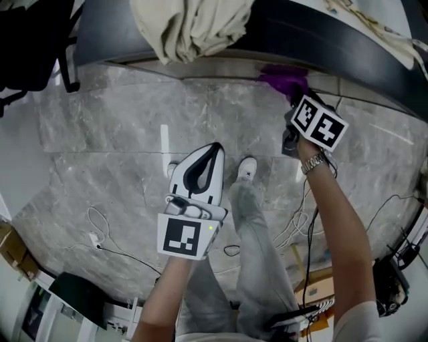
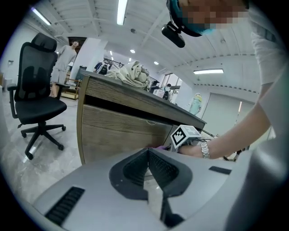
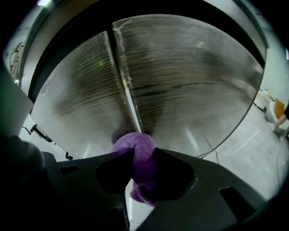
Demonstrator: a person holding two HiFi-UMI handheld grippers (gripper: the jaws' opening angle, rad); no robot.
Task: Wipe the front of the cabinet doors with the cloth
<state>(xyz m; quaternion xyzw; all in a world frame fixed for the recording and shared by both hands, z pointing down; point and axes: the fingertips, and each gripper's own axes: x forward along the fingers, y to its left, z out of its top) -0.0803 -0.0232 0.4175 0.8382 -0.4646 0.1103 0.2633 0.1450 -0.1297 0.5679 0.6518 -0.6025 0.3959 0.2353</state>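
Purple cloth [image 3: 134, 143] pressed on cabinet doors [image 3: 189, 81].
Pinched by right gripper [image 3: 142, 154]; left gripper [image 2: 148, 158] closed, empty. Cloth may be snagged at seam [image 3: 128, 94].

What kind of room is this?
Probably an open office or workshop: a black swivel chair, a long wooden cabinet, strip lights overhead, and cables on the grey floor.

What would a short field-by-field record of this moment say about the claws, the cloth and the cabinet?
right claw: shut on crumpled purple terry cloth
cloth position: at the seam between the two wood-grain cabinet doors, apparently pressed against them
left claw: shut, nothing in it, away from the doors
cabinet top: bundled beige fabric
nearby: black office chair
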